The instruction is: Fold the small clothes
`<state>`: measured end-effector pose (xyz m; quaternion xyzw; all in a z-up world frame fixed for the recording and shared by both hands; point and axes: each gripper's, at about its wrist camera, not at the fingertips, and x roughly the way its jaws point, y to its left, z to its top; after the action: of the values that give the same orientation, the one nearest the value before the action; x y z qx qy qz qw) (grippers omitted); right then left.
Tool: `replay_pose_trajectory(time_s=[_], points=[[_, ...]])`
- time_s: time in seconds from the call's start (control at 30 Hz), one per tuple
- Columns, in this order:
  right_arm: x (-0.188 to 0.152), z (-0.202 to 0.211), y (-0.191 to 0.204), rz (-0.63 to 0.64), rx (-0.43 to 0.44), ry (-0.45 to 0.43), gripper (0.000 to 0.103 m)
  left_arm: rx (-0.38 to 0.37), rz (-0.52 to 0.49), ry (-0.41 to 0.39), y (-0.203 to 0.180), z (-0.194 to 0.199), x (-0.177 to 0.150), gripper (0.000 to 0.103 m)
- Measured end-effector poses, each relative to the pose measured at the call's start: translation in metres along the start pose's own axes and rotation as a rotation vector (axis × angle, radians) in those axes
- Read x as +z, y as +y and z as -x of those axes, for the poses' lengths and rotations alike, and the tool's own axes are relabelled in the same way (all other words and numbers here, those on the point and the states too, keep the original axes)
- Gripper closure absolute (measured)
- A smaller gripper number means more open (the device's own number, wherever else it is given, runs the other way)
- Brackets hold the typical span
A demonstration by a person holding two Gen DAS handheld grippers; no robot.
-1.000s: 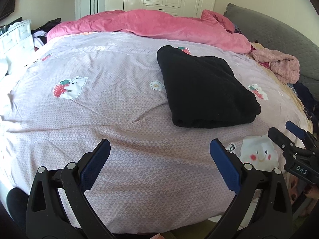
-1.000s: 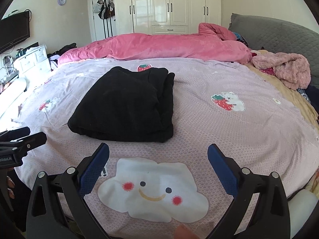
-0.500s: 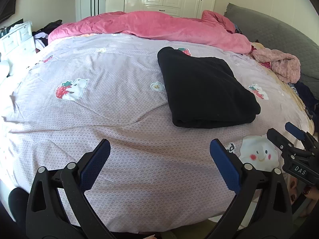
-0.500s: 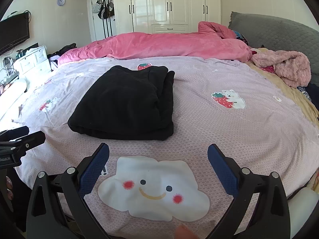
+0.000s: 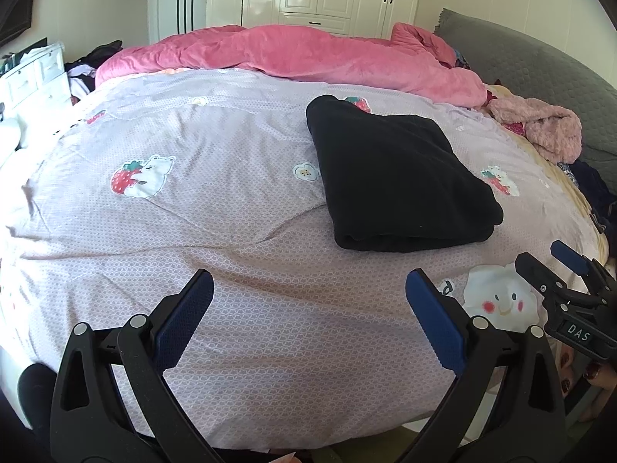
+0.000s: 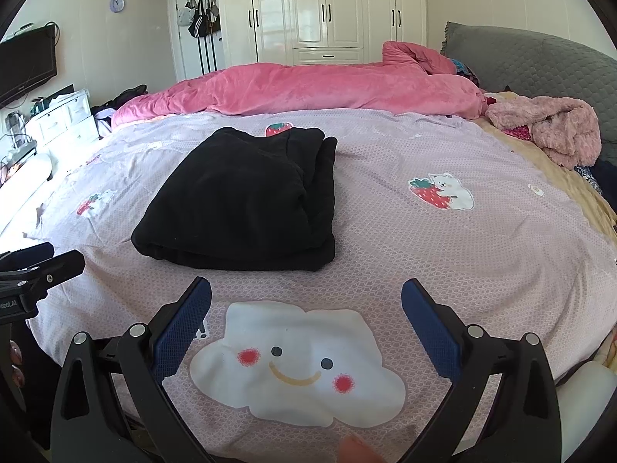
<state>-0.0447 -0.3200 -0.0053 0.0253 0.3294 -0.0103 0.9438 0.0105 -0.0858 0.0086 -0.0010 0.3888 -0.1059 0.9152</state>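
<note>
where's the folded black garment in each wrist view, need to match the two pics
Left wrist view: the folded black garment lies right of centre on the lilac bed cover, beyond and between the open left hand-held gripper fingers.
Right wrist view: the folded black garment lies left of centre, above the open right hand-held gripper.
Shared landmark: the smiling cloud print, seen at lower right in the left view, just near the garment's front edge.

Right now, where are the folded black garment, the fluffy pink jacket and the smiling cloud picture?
folded black garment (image 6: 239, 200), right wrist view, middle of its top layer.
fluffy pink jacket (image 6: 555, 127), right wrist view, middle of the heap.
smiling cloud picture (image 6: 297, 362), right wrist view, on its face.
</note>
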Motion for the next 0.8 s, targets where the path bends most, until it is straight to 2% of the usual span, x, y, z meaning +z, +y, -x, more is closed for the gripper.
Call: replay_pose_trajectory(time_s=[0.8], points=[[0.0003,0.0021,-0.0009,0.000,-0.002,0.002,0.005,0.006,0.000,0.002,0.0004,0.0021,0.0023,0.009]])
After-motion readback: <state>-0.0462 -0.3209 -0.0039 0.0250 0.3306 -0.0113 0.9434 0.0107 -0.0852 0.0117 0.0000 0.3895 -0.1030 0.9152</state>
